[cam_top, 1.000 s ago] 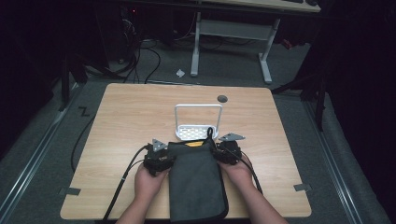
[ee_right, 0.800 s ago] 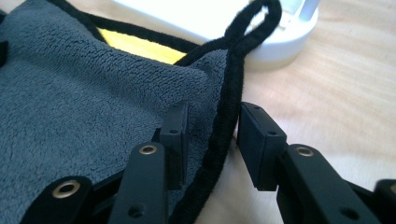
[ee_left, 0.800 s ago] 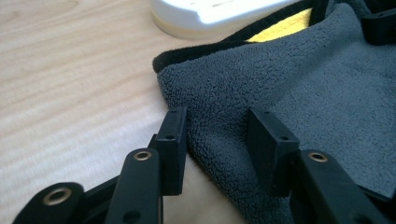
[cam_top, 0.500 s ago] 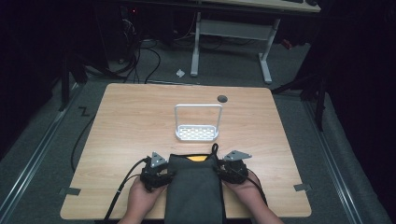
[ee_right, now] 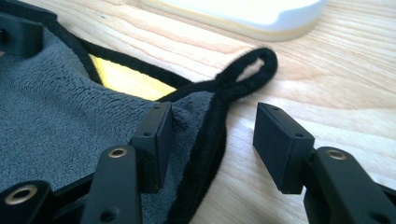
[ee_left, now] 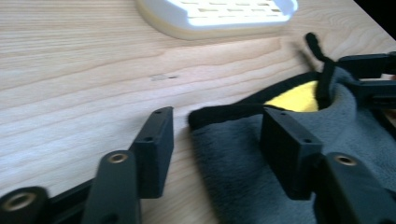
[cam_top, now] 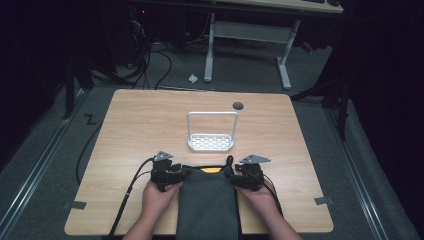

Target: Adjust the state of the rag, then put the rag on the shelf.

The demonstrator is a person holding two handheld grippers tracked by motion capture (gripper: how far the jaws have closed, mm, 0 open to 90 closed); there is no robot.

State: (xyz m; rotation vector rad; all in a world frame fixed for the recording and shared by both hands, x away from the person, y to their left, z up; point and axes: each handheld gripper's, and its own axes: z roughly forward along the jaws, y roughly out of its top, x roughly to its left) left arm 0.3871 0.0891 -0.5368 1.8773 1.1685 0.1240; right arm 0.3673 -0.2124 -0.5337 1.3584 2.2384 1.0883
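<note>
A grey towel (cam_top: 207,205) with black trim and a yellow inner face (cam_top: 210,170) lies folded at the table's near edge and hangs over it. My left gripper (cam_top: 175,175) stands at its far left corner and my right gripper (cam_top: 240,177) at its far right corner, beside the hanging loop (ee_right: 247,70). Both pairs of jaws have just been opening. In the left gripper view the towel (ee_left: 243,177) corner lies loose between the spread jaws of the left gripper (ee_left: 217,140). In the right gripper view the trimmed edge of the towel (ee_right: 56,126) lies between the jaws of the right gripper (ee_right: 215,135), unpinched.
A white slotted rack (cam_top: 211,142) with an upright hoop handle stands mid-table just beyond the towel. The wooden table (cam_top: 150,125) has a cable hole (cam_top: 238,106) near its far edge. A black cable (cam_top: 125,200) trails from the left gripper over the near edge.
Both hands have drawn the towel toward the near edge, away from the white rack. The jaws of both grippers now stand wider apart and no longer pinch its corners.
</note>
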